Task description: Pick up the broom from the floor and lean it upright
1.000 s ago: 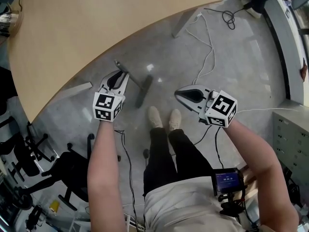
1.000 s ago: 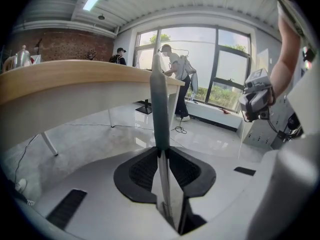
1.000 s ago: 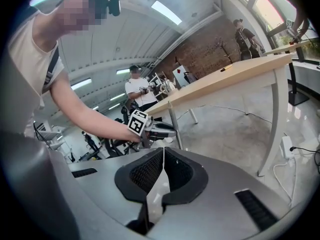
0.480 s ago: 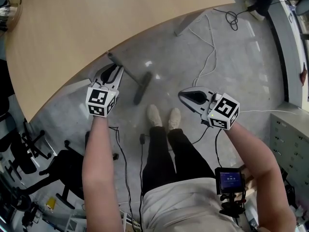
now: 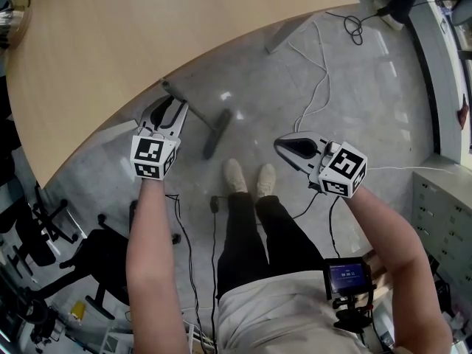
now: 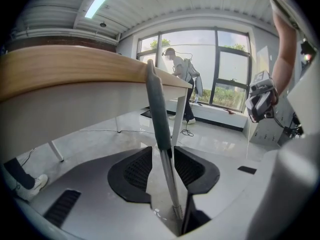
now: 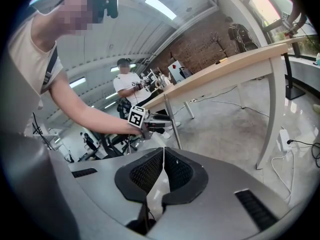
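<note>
- One gripper, my left gripper (image 5: 171,111), had its jaws opening around the broom (image 6: 157,109), whose handle leaned upright on the table (image 6: 75,66) edge, probably needing no support.
- My right gripper (image 7: 163,159) was closed, empty, unneeded.

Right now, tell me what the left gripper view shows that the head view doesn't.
Only the left gripper view: the left gripper up close, its jaws opening with the handle between them and a gap beside it, and a person by the window.
Only the head view: the broom head down on the floor, the shoes, cables and a small screen at the waist.
Both: the table, the handle with its top at the table's edge, and the right gripper.
</note>
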A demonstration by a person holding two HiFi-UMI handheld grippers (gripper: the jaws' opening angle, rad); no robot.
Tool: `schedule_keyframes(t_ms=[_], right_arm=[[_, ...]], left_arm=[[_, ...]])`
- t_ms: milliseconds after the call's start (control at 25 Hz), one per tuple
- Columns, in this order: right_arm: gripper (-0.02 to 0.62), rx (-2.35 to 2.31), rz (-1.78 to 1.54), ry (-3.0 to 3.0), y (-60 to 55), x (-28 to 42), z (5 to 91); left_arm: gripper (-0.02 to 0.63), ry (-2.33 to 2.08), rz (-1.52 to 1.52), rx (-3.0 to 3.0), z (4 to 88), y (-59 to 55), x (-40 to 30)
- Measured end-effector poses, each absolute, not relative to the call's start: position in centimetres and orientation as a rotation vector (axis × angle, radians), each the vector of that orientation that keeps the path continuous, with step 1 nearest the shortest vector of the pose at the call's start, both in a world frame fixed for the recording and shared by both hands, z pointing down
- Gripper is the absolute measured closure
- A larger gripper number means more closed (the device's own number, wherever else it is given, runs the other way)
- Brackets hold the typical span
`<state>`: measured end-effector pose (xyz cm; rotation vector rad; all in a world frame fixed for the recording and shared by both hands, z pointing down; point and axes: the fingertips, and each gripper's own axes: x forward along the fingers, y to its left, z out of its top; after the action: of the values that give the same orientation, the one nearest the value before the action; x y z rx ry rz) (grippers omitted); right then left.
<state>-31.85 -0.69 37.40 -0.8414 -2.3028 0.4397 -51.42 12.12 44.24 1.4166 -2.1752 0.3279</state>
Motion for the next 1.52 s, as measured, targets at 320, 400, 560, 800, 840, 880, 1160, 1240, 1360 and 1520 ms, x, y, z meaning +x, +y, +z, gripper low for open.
schedule_keyframes(t_ms=[320,400,560,800,840,880,1160,1240,1360,1520], right_arm=[[0.577,-0.833,0.422,-2.311,-0.6,-32.1,37.3],[0.577,-0.830,0.412,-2.312,-0.9,-32.2,37.1],[0.577,-0.807,0.390,-2.320,-2.1,-31.2,35.7],[0.577,-0.741,0.335,-2.341,-4.7,-28.4,32.1],[0.577,-0.737,0.334,-2.344,-5.1,-27.7,31.6],[0.577,-0.736,0.335,-2.347,-5.6,-27.0,31.1],[0.577,-0.808,0.338,-2.390,-8.3,-22.5,28.8],[0.577,-0.879,0.308,-2.414,-8.1,-21.6,27.6],[0.577,-0.959,0.251,-2.434,-7.6,-18.2,25.5],[0.577,-1.008,0.229,-2.453,-7.8,-13.1,23.2]], left_arm=[[0.431,-2.187,0.336,1.428,43.9,12.5,-51.1],[0.428,-2.202,0.331,1.415,43.7,12.7,-51.1],[0.425,-2.228,0.268,1.371,42.7,14.7,-49.5],[0.425,-2.239,0.136,1.179,42.7,20.8,-43.2],[0.425,-2.241,0.117,1.158,42.2,21.3,-41.6],[0.425,-2.242,0.103,1.142,41.5,21.6,-39.9],[0.426,-2.360,0.004,1.004,35.6,22.1,-30.8],[0.426,-2.409,0.015,0.980,34.0,22.0,-28.9],[0.426,-2.448,-0.009,0.981,31.5,22.0,-24.2],[0.431,-2.462,-0.045,1.004,28.9,21.4,-17.4]])
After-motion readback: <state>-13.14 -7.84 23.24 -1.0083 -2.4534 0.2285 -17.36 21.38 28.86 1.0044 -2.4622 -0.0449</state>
